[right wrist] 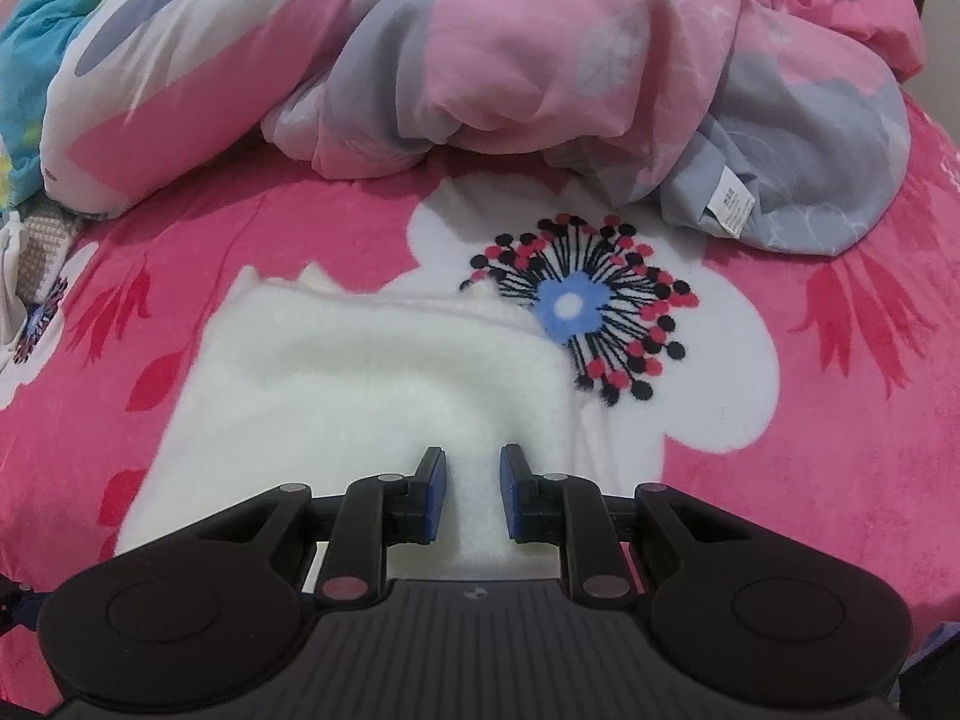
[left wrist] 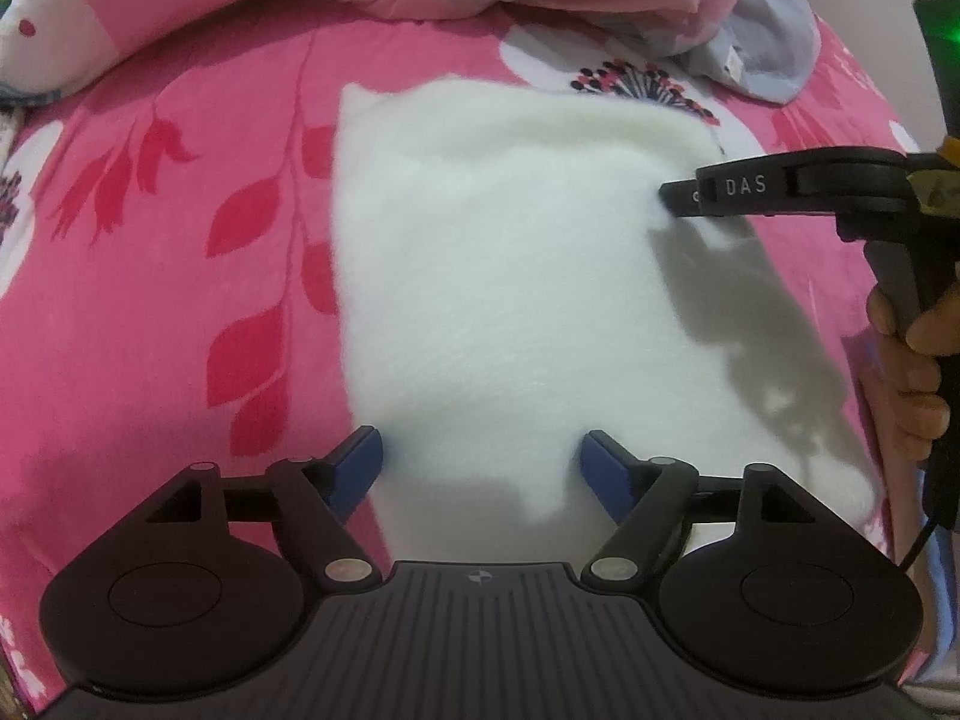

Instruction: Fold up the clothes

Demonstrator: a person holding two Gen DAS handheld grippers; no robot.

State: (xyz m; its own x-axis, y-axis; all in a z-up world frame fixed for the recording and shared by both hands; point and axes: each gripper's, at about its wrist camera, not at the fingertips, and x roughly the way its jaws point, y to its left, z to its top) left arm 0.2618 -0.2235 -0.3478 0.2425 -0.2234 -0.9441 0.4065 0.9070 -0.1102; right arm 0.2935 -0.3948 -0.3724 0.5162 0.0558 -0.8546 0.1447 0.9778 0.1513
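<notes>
Left wrist view, bottom of frame: left gripper [left wrist: 480,468] points steeply down over the near edge of the garment [left wrist: 510,300], a white fleecy piece. Jaws stand wide apart; the blue pads [left wrist: 360,468] flank the cloth's near edge but press on nothing. No grip on this side

Right wrist view, bottom centre: right gripper [right wrist: 474,492] has its jaws drawn close, a narrow gap between them, and a ridge of white pile appears to rise into that gap. Judged: pinched on a fold of the garment [right wrist: 360,378] near its right edge. In the left view the same tool enters from the right edge of the frame, tip [left wrist: 672,198] buried in the fleece at the upper right corner region, a hand [left wrist: 918,360] on its handle

Garment lies flat, roughly rectangular, mid-frame in both views, on the pink floral blanket [left wrist: 180,240]

Handling, judged: light, soft, thick pile, no stiffness; will drape and slump if lifted at one point. Not fragile, not slippery; the fluff should give pads good purchase. Best taken at corners or along an edge, both layers together, so the fold carries over evenly

Far, top of frame: a bunched pink-and-grey quilt [right wrist: 600,60] with a care label [right wrist: 729,204], well clear of the garment
</notes>
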